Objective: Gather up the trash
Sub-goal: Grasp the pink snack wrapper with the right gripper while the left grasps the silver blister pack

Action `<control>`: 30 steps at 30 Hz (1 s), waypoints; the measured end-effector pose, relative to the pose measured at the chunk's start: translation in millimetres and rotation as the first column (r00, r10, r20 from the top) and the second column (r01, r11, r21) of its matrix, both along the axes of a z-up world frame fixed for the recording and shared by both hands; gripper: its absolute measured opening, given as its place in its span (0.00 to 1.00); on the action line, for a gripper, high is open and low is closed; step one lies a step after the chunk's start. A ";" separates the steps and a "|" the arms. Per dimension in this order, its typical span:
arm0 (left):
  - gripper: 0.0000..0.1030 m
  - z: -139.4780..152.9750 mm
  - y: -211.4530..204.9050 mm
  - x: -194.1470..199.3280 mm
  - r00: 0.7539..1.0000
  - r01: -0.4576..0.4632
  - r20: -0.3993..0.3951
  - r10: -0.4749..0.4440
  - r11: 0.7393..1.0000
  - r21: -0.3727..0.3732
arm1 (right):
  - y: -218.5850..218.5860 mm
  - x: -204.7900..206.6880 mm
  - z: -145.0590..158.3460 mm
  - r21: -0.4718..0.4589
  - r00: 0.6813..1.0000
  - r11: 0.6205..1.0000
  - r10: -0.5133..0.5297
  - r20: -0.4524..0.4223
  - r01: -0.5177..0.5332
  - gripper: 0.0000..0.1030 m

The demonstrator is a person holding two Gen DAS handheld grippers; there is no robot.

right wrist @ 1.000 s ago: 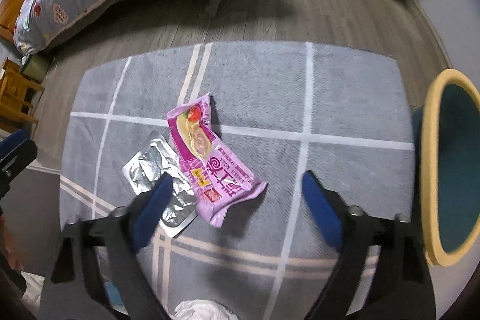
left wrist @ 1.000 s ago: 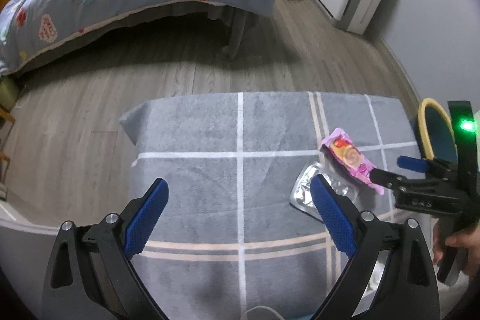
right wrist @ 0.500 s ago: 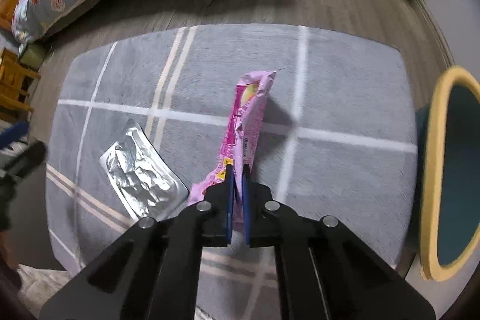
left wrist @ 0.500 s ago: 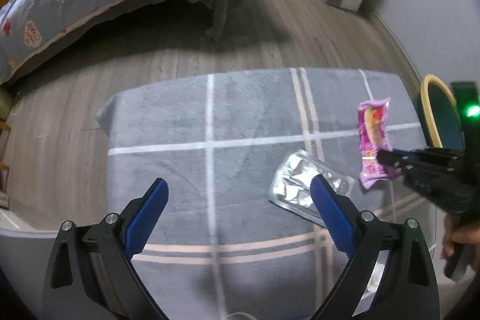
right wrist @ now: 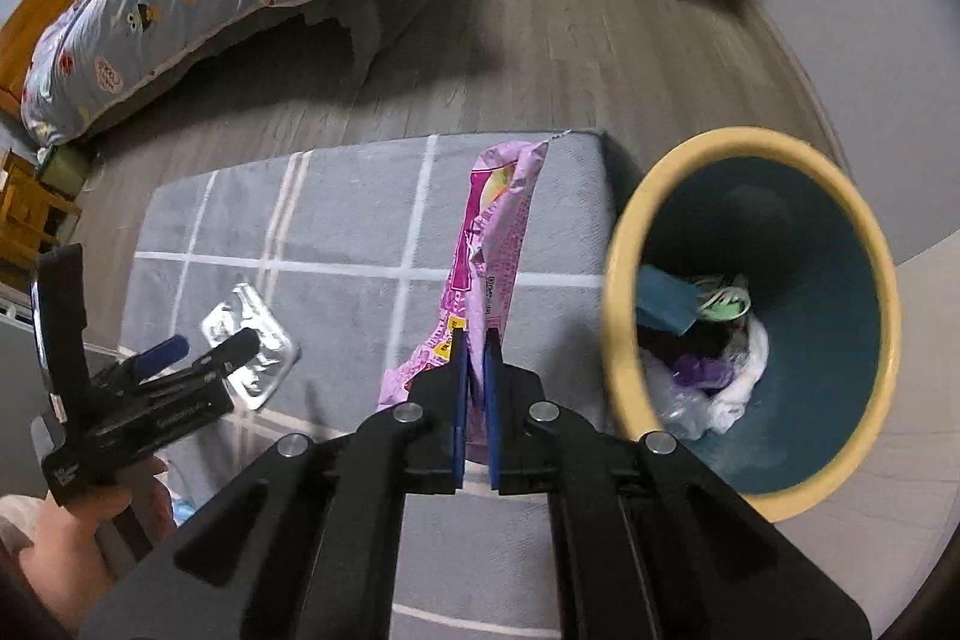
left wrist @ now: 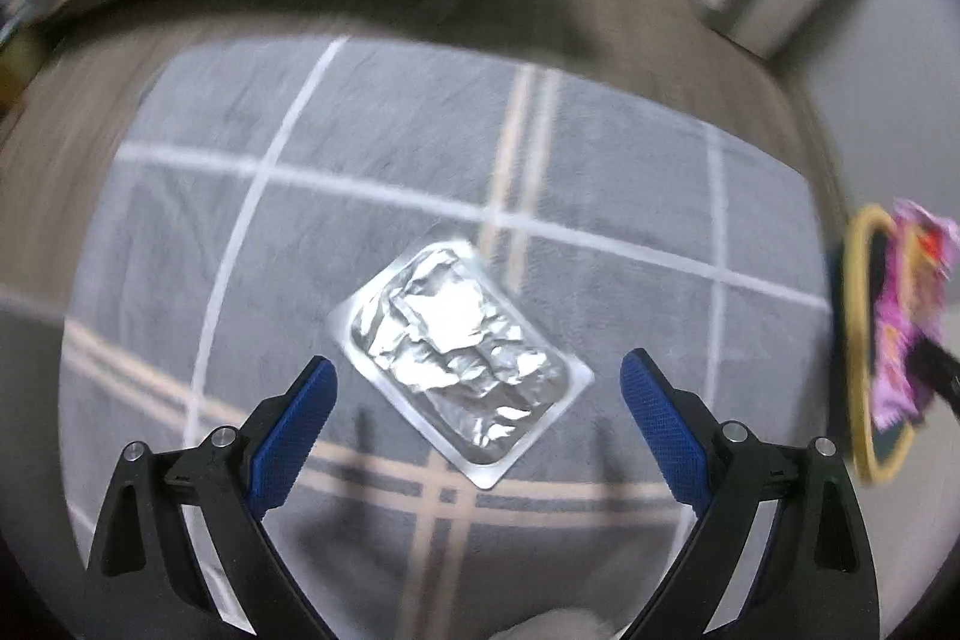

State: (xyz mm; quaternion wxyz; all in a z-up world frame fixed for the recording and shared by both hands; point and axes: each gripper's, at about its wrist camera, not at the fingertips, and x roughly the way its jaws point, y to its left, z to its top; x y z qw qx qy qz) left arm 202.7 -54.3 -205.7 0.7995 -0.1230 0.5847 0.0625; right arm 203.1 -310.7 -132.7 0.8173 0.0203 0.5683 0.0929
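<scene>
Grey rug underfoot: right gripper (right wrist: 474, 340) pinches the pink wrapper (right wrist: 489, 250), just left of the bin (right wrist: 624, 340); it should clear the rim before letting go. Left gripper (left wrist: 477, 385) spreads wide over the foil pack (left wrist: 459, 346); best to nip an edge.

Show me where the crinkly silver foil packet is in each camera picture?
Left wrist: crinkly silver foil packet lies mid-frame on the grey checked rug, between the open left gripper fingers.
Right wrist: same packet sits lower left, partly behind the left gripper.
Shared landmark: yellow-rimmed teal trash bin.
</scene>
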 end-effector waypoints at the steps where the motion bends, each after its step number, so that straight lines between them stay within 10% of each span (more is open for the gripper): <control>1: 0.92 -4.0 -1.0 0.6 1.000 -0.025 -0.015 0.025 1.000 0.005 | -2.5 1.2 -1.8 -0.004 1.000 1.000 0.001 -0.002 -0.001 0.04; 15: 0.96 -32.7 -32.8 22.8 0.997 0.055 -0.064 -0.049 0.993 0.102 | -13.2 11.3 -10.7 0.054 1.000 0.998 0.012 -0.012 -0.012 0.05; 19: 0.73 -29.2 -44.6 24.8 0.991 0.131 -0.026 -0.129 0.984 0.118 | -10.1 12.4 -8.5 0.047 1.000 0.999 0.025 0.000 -0.025 0.05; 30: 0.68 -15.2 -61.0 30.7 0.943 0.329 0.038 -0.331 0.943 0.048 | -15.1 13.9 -0.1 0.039 1.000 0.999 0.010 0.022 -0.011 0.05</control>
